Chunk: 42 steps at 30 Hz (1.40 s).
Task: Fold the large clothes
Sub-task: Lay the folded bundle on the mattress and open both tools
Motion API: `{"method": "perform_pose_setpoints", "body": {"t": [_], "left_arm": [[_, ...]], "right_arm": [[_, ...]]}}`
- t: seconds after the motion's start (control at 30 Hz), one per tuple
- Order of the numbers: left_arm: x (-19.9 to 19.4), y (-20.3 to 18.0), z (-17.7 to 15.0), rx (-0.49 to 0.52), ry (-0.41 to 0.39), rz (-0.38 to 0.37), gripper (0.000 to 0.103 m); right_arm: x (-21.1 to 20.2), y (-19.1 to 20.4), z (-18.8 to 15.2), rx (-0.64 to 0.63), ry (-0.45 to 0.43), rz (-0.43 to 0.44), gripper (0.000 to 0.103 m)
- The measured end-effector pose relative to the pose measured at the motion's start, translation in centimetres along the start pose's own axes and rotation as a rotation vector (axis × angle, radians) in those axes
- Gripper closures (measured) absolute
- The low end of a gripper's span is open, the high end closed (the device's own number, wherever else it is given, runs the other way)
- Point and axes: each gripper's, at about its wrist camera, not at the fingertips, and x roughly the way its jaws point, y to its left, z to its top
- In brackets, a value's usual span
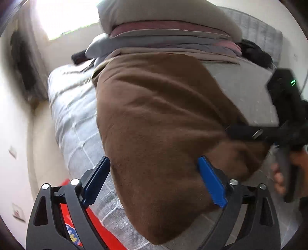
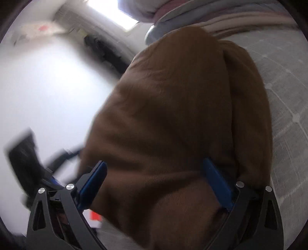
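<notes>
Blue pads (image 1: 210, 182) of the left gripper (image 1: 154, 163) stood spread wide, the brown garment (image 1: 157, 130) filling the gap between them without being pinched. The right gripper (image 2: 155, 173) was likewise wide open, its blue fingers (image 2: 217, 184) flanking the same brown cloth. The garment lay heaped on the grey checked bed (image 1: 77, 123). Beyond it sat a stack of folded clothes (image 1: 165, 36) under a beige pillow (image 1: 163, 13), with a window (image 1: 63, 15) bright behind
</notes>
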Motion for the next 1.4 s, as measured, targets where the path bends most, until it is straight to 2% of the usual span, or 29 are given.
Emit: {"method": "perform_pose_setpoints", "body": {"t": [0.07,0.13,0.2,0.33,0.43,0.5,0.53,0.57,0.6,0.7,0.77,0.87,0.93,0.97,1.07,1.13,1.17,1.23,1.27,1.33,1.37,1.4], "left_arm": [[-1.3,0.7,0.2,-0.03,-0.028,-0.004,0.013],[-2.9,0.5,0.1,-0.018,-0.08,0.055,0.013],[-4.8,-0.6,-0.3,0.028,-0.145,0.11,0.013],[-7.1,-3.0,-0.8,0.09,-0.236,0.132,0.013],[-7.5,-4.0,-0.8,0.137,-0.268,0.141,0.013],[-8.0,-4.5,-1.0,0.162,-0.297,0.141,0.013],[-8.2,-4.5,-0.9,0.165,-0.305,0.14,0.013],[-8.6,-4.6,-0.8,0.167,-0.316,0.142,0.013],[-8.9,-4.6,-0.7,0.168,-0.329,0.142,0.013],[-9.6,-4.9,-0.4,0.164,-0.353,0.136,0.013],[-9.8,-5.0,-0.4,0.164,-0.361,0.132,0.013],[-9.7,-5.0,-0.3,0.162,-0.359,0.135,0.013],[-9.6,-5.0,-0.3,0.159,-0.358,0.139,0.013],[-9.6,-5.0,-0.2,0.157,-0.358,0.139,0.013],[-9.8,-5.1,-0.2,0.152,-0.365,0.135,0.013],[-10.1,-5.2,-0.1,0.147,-0.373,0.127,0.013],[-10.3,-5.3,-0.2,0.15,-0.378,0.128,0.013],[-10.3,-5.4,-0.3,0.154,-0.38,0.135,0.013],[-10.3,-5.4,-0.3,0.154,-0.38,0.139,0.013],[-10.4,-5.3,-0.3,0.14,-0.378,0.136,0.013],[-10.4,-5.0,-0.2,0.123,-0.372,0.129,0.013],[-10.4,-4.7,-0.1,0.102,-0.367,0.121,0.013]], "right_arm": [[-1.6,1.2,0.1,0.015,-0.011,0.007,0.008],[-5.6,2.4,-0.6,-0.034,-0.068,0.014,0.008],[-8.6,3.4,-2.7,-0.107,-0.113,-0.018,0.007],[-6.6,2.2,-5.6,-0.113,-0.01,-0.103,0.007],[-5.7,1.9,-5.6,-0.106,0.016,-0.137,0.007],[-6.2,3.4,-4.8,-0.108,0.047,-0.161,0.006],[-7.0,3.9,-4.7,-0.117,0.029,-0.151,0.006],[-6.2,5.2,-4.1,-0.138,-0.005,-0.126,0.006],[-7.3,6.2,-3.1,-0.175,-0.059,-0.135,0.006],[-7.7,7.6,1.0,-0.223,-0.156,-0.212,0.006],[-6.1,7.2,4.6,-0.207,-0.172,-0.251,0.006],[-2.3,5.2,7.5,-0.151,-0.134,-0.305,0.006],[4.1,2.5,8.3,-0.112,0.041,-0.42,0.005],[5.6,1.4,7.6,-0.107,0.081,-0.436,0.005],[4.1,1.8,7.5,-0.096,0.059,-0.419,0.005],[3.2,2.2,7.0,-0.104,0.078,-0.414,0.005],[2.0,2.7,6.6,-0.095,0.086,-0.428,0.006],[-0.6,4.4,5.2,-0.102,0.047,-0.395,0.006],[-2.2,5.3,4.1,-0.117,0.005,-0.369,0.006],[-5.9,6.5,-0.1,-0.142,-0.084,-0.386,0.006],[-6.9,6.3,-1.9,-0.135,-0.1,-0.391,0.006],[-6.7,5.3,-3.5,-0.105,-0.079,-0.408,0.006]]}}
